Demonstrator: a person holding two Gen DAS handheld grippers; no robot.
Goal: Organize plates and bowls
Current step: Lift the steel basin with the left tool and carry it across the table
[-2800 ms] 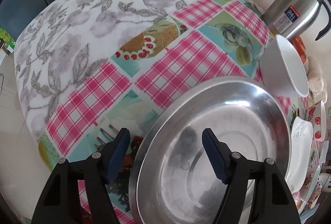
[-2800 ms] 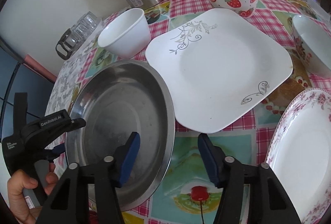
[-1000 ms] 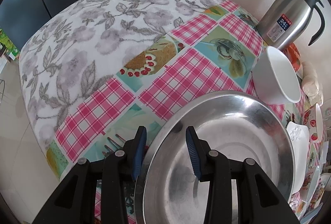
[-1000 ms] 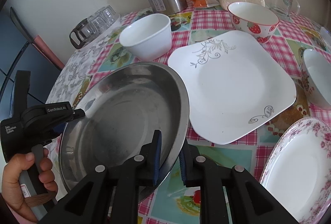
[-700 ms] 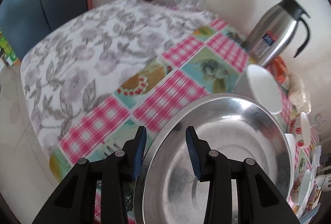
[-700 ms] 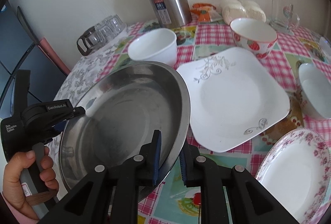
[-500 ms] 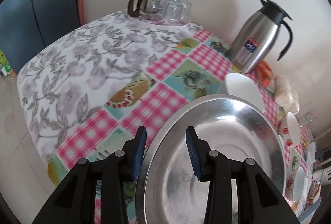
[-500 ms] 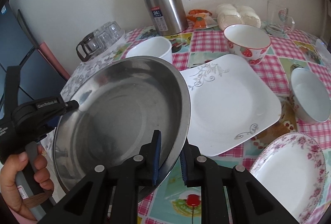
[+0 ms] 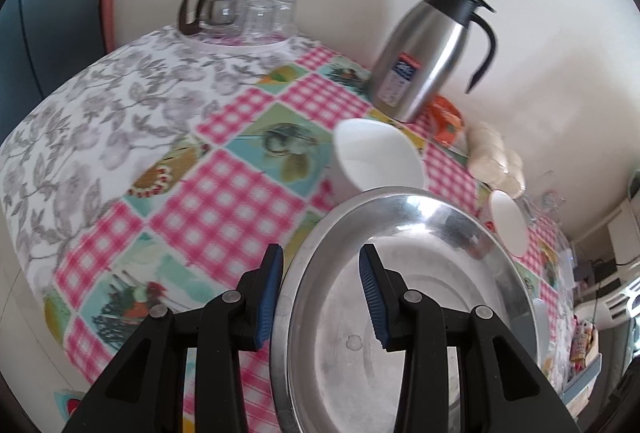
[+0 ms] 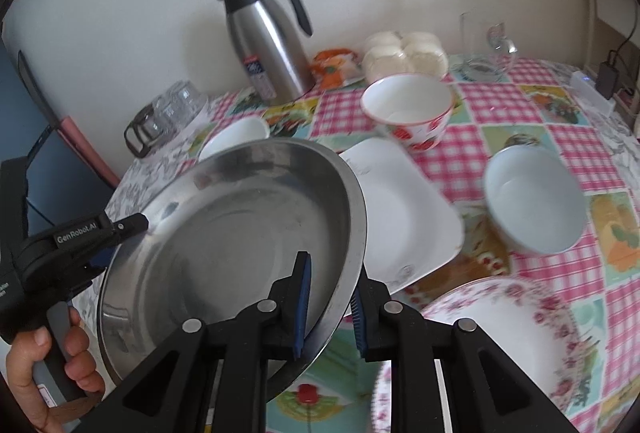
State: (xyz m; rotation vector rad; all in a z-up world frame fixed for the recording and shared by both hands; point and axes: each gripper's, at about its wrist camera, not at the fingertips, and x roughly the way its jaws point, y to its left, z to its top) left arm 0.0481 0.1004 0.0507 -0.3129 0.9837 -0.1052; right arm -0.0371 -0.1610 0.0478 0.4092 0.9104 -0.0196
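A large steel plate (image 9: pixel 420 297) (image 10: pixel 224 245) is held in the air above the table, tilted. My left gripper (image 9: pixel 320 293) is shut on its left rim; it also shows in the right wrist view (image 10: pixel 120 229). My right gripper (image 10: pixel 330 307) is shut on its right rim. Below lie a white square plate (image 10: pixel 404 217), a white bowl (image 9: pixel 376 157) (image 10: pixel 236 137), a strawberry bowl (image 10: pixel 408 109), a pale blue bowl (image 10: pixel 536 201) and a floral plate (image 10: pixel 500 353).
A steel thermos jug (image 9: pixel 428 49) (image 10: pixel 268 37) stands at the back by the wall. A glass pot with tumblers (image 9: pixel 240 13) (image 10: pixel 164 113) sits at the back left. Wrapped buns (image 10: pixel 404 53) and a glass mug (image 10: pixel 484 49) are at the back right.
Both grippers have closed on the steel plate's rims and lifted it off the table. It has risen and tilted, now hanging over the white bowl and square plate.
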